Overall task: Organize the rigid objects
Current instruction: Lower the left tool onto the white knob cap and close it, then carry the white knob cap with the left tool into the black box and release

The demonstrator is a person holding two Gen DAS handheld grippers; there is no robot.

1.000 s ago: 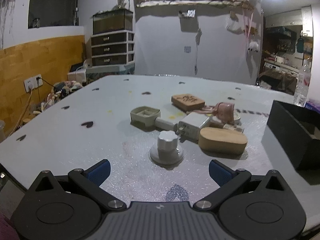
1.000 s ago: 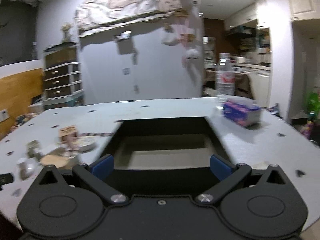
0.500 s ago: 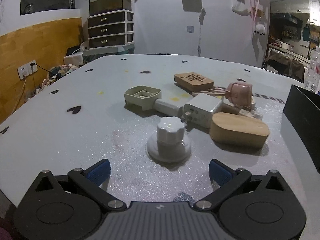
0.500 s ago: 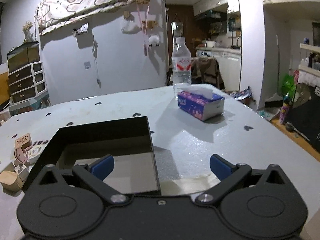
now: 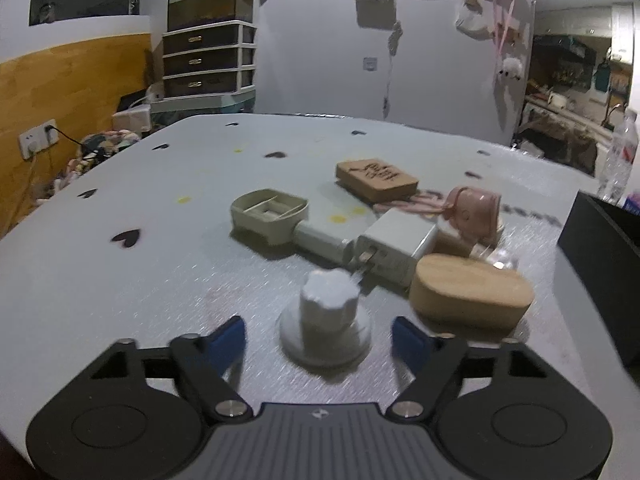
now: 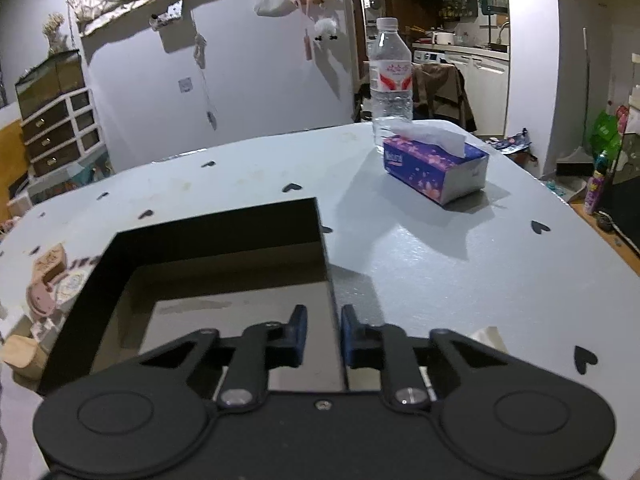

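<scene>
A white knob on a round base (image 5: pixel 326 312) stands on the grey table between the fingers of my left gripper (image 5: pixel 320 340), which is open with a small gap on each side. Behind the knob lie a white charger (image 5: pixel 394 242), an oval wooden block (image 5: pixel 472 294), a beige plastic holder (image 5: pixel 270 210), an engraved wooden block (image 5: pixel 376 176) and a pink object (image 5: pixel 474 210). My right gripper (image 6: pixel 324 332) is shut astride the right wall of the black box (image 6: pixel 216 232), whose inside looks bare.
The black box's corner (image 5: pixel 600 248) rises at the right of the left wrist view. A tissue box (image 6: pixel 436 168) and a water bottle (image 6: pixel 390 76) stand on the table (image 6: pixel 460 272) beyond the box. Drawers and clutter line the far wall.
My left gripper moved forward and its fingers narrowed around the white knob. My right gripper swung right along the box and its fingers closed over the right wall.
</scene>
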